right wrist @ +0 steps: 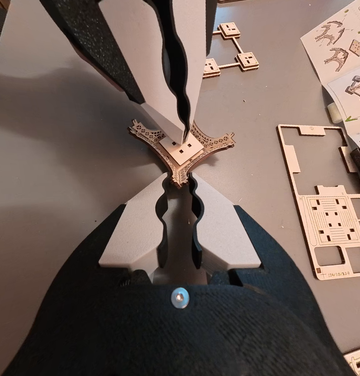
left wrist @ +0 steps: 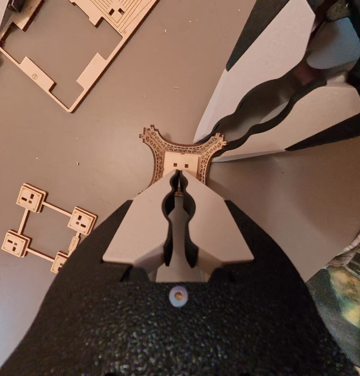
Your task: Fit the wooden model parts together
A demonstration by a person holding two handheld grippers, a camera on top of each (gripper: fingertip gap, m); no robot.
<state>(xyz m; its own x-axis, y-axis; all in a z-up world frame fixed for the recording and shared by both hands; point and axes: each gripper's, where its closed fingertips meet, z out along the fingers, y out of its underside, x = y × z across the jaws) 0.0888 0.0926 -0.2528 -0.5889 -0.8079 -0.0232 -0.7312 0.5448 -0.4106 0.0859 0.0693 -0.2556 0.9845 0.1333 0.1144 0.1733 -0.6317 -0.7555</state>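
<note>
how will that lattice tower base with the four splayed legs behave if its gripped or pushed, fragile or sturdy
The tower base is probably light and fragile: its legs are thin openwork lattice, so a hard squeeze by the right gripper might snap one. The wide four-leg stance looks unlikely to tip, though it may slide on the smooth table. The left gripper pressing its flat top likely steadies it.

Grey bench point(right wrist: 256, 154) has the lattice tower base point(right wrist: 181, 154) dead centre, punched-out wooden sheet point(right wrist: 284, 183) at 3 o'clock, four-pad footing frame point(right wrist: 239, 61) at 1, instruction sheets point(right wrist: 337, 50) at 2.

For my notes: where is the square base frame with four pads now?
The base frame lies flat on the grey table, left of the left gripper in its wrist view.
</note>
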